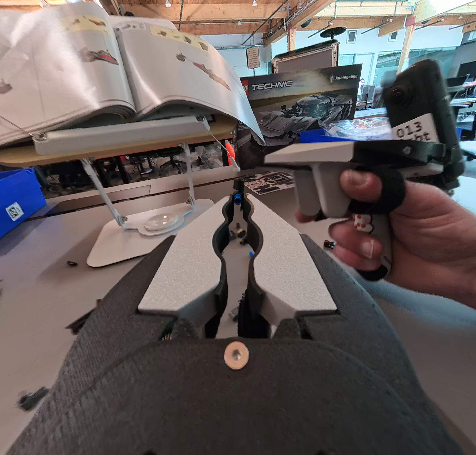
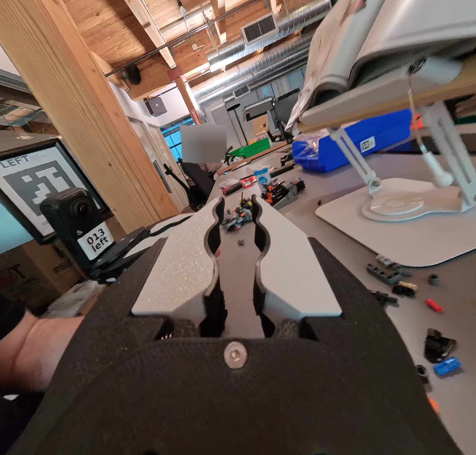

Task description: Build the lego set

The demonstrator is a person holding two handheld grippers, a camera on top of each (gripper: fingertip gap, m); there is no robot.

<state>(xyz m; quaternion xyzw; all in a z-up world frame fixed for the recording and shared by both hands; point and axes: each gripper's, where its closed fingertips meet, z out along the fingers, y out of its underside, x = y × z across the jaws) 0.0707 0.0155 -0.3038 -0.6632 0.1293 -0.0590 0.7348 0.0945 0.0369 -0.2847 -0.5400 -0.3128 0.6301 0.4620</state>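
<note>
Grey table [image 2: 322,301] bears stand base [image 2: 386,226], loose bricks [image 2: 386,275].

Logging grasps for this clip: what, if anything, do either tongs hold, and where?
Left tongs pinch a small black piece with a blue pin at its lower end. Right tongs hold nothing.

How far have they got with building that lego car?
Still early, by the look of it. A partly built assembly sits on the table beyond a heap of parts. In hand: the left tool is shut on a small black piece with a blue pin; the right tool is open, empty. Loose pieces remain scattered, and the instruction book lies open.
</note>
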